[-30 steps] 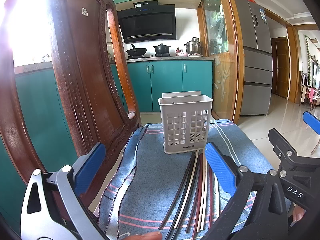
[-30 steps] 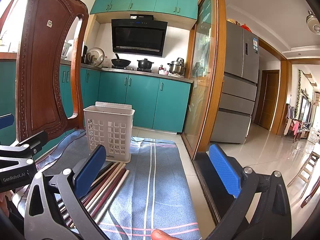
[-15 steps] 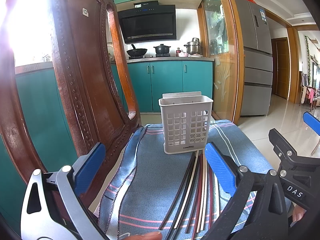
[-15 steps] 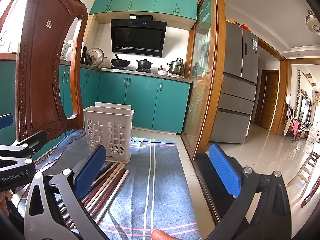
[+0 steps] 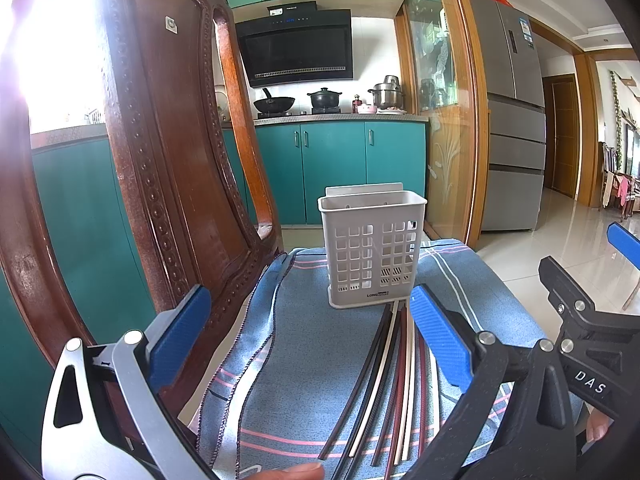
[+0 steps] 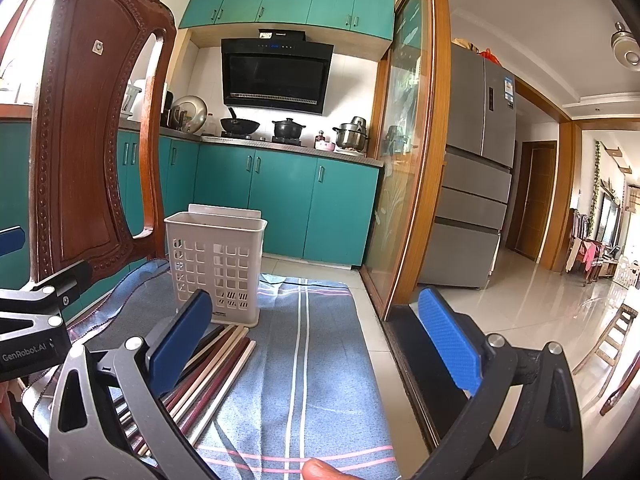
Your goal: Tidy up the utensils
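A white perforated utensil basket [image 5: 373, 246] stands upright on a blue striped cloth [image 5: 304, 344]; it also shows in the right wrist view [image 6: 216, 268]. Several chopsticks [image 5: 394, 380], black, cream and dark red, lie flat on the cloth in front of the basket, tips toward it; they show in the right wrist view [image 6: 216, 372] too. My left gripper [image 5: 308, 344] is open and empty, above the cloth with the chopsticks near its right finger. My right gripper [image 6: 316, 340] is open and empty, to the right of the chopsticks.
A carved wooden chair back [image 5: 160, 160] rises at the left edge of the cloth. The cloth's right edge [image 6: 360, 340] drops to a tiled floor [image 6: 520, 312] beside a wooden glass door frame [image 6: 416, 160]. Teal kitchen cabinets [image 5: 340, 168] stand behind.
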`<state>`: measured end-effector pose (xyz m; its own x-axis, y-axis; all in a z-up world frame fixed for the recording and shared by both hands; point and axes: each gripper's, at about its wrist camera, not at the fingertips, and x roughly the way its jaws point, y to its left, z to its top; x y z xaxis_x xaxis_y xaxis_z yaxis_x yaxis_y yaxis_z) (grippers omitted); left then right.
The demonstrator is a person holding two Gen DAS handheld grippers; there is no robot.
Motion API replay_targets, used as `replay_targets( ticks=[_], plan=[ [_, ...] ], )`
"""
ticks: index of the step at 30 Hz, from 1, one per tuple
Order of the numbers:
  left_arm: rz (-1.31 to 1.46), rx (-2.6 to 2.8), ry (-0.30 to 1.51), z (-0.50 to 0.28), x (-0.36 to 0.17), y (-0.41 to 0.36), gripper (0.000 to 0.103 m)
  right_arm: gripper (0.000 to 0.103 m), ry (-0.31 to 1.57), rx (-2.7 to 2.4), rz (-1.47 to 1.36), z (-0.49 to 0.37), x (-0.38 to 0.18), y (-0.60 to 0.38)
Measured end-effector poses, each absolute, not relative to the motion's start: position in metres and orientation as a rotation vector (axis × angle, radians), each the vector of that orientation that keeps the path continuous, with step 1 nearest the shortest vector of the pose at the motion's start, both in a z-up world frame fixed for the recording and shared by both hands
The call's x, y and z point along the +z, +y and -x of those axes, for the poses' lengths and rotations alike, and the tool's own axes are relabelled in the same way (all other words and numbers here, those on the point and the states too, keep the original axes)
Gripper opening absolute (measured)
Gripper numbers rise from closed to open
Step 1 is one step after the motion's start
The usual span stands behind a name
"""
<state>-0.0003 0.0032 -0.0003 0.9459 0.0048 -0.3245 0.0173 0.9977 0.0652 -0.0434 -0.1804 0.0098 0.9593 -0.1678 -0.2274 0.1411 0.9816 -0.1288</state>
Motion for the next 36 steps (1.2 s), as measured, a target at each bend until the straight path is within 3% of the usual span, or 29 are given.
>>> replay_targets(
  ticks=[20,27,31,33,35,36],
  plan=[
    [-0.069,0.011,0.343,-0.001,0.000,0.004,0.099,0.101,0.246,-0.173,0.113,0.041,0.010,-0.181],
    [-0.077,0.008,0.605,-0.037,-0.027,0.006,0.099,0.101,0.509,-0.273,0.271,-0.005,-0.017,-0.178],
    [-0.061,-0.018,0.643,-0.042,-0.030,0.009,0.099,0.100,0.591,-0.258,0.284,-0.019,-0.028,-0.176],
    [-0.078,-0.019,0.643,-0.041,-0.030,0.005,0.089,0.091,0.658,-0.240,0.243,-0.030,-0.034,-0.179],
    [-0.101,-0.007,0.673,-0.043,-0.035,0.002,0.068,0.069,0.748,-0.182,0.182,-0.043,-0.044,-0.182],
    [-0.104,0.000,0.699,-0.047,-0.039,0.002,0.061,0.051,0.835,-0.154,0.124,-0.057,-0.052,-0.187]
  ],
)
